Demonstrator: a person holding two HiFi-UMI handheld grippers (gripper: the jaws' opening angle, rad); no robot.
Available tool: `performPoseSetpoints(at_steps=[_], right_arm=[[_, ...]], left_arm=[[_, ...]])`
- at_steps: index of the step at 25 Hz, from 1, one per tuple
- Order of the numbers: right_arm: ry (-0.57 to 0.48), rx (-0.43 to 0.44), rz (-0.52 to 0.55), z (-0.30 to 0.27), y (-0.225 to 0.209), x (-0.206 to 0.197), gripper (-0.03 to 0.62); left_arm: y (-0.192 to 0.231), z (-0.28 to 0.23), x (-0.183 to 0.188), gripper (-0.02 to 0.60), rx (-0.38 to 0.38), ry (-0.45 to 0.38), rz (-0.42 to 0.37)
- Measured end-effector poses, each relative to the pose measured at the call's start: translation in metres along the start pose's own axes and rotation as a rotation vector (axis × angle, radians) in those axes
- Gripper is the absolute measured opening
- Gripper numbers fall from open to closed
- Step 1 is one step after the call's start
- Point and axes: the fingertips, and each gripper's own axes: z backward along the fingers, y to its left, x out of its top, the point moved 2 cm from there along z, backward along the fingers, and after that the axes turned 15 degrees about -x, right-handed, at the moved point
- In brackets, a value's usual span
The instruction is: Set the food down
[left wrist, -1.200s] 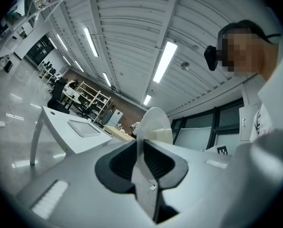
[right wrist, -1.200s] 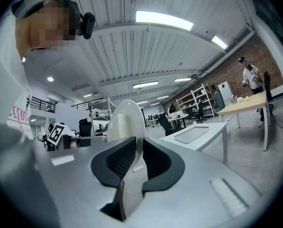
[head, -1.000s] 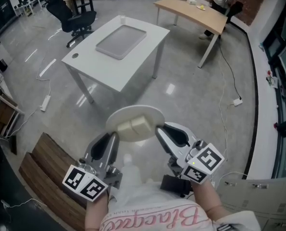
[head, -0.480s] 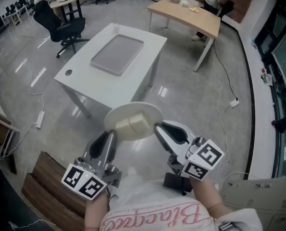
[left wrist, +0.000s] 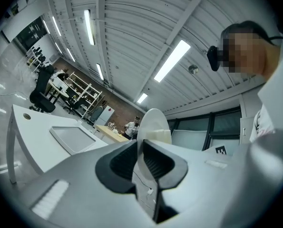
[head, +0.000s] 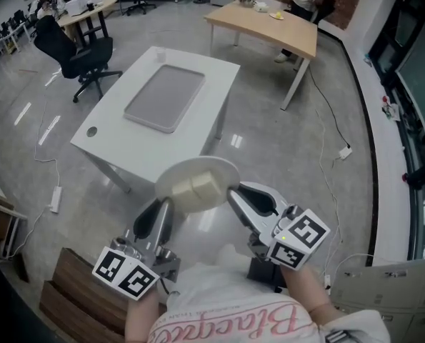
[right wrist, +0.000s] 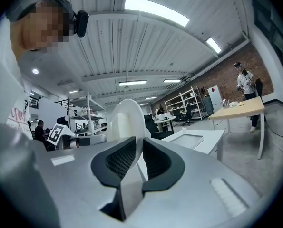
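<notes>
**White plate gripped at both edges, up in the air**

L gripper: jaws nearly together, pads pinching the plate's left rim. R gripper: jaws narrow w/ the right rim between the pads and the pads on it; they're opening a touch right now. Each gripper view shows the rim edge-on, running up out of the slot between the dark ribbed pads.

The plate is approx level, carried in front of the person's chest over the grey floor. From the head view it sits just short of the near edge of the white table, not over it. The food lies mid-plate and is pale and blocky; it looks like 2 pieces side by side, touching.

Counts:
- 2 grippers
- 1 plate
- 2 food pieces (prob.)
- 1 grey tray, flat on the white table
- 1 wooden table further back, w/ small items on it too small to tell
- 1 black office chair left of the white table
</notes>
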Motion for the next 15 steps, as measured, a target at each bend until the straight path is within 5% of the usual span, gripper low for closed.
performPoseSetpoints(at_steps=[15], right_arm=[[0.063, 0.104, -0.001, -0.107, -0.097, 0.030, 0.052]], left_arm=[[0.084, -0.098, 0.010, 0.043, 0.159, -0.032, -0.017]])
